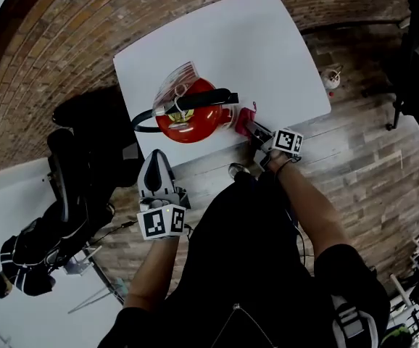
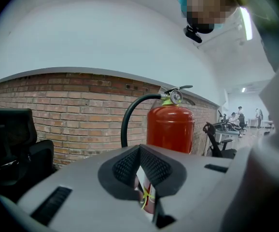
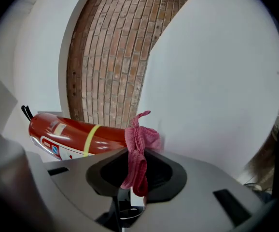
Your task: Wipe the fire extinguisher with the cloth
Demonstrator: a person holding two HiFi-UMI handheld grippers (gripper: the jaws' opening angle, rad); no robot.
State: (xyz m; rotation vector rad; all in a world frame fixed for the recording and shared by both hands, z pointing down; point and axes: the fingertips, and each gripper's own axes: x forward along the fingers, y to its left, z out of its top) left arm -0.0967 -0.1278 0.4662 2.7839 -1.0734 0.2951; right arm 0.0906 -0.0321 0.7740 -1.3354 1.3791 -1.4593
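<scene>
So here's the setup: the red steel fire extinguisher with the black hose and lever [image 1: 191, 118] stands upright on the white square table [image 1: 267, 42], pretty close to the edge nearest the person. The right gripper [image 1: 253, 129] has its jaws clamped on a bunched-up pink knit cloth [image 1: 242, 116], which sits right at the cylinder's right side. It's either touching or just about to; the head view doesn't settle it. The left gripper [image 1: 157, 169] hangs back off the table, jaws pressed together with nothing in them, well apart from the extinguisher.

What could go wrong, imo:

- Nothing is bracing the cylinder. A firm sideways wipe from the right could slide it or rock it, and with the table edge so near, a tip-over probably ends on the floor.
- In the right gripper view only a narrow fold of the cloth is pinched and the rest flops loose. Drag on the paint could tug it out of the jaws.
- The loose tail could also snag the hose or lever up top.
- If the cloth bunches aside, the bare jaws could scrape the label.
</scene>
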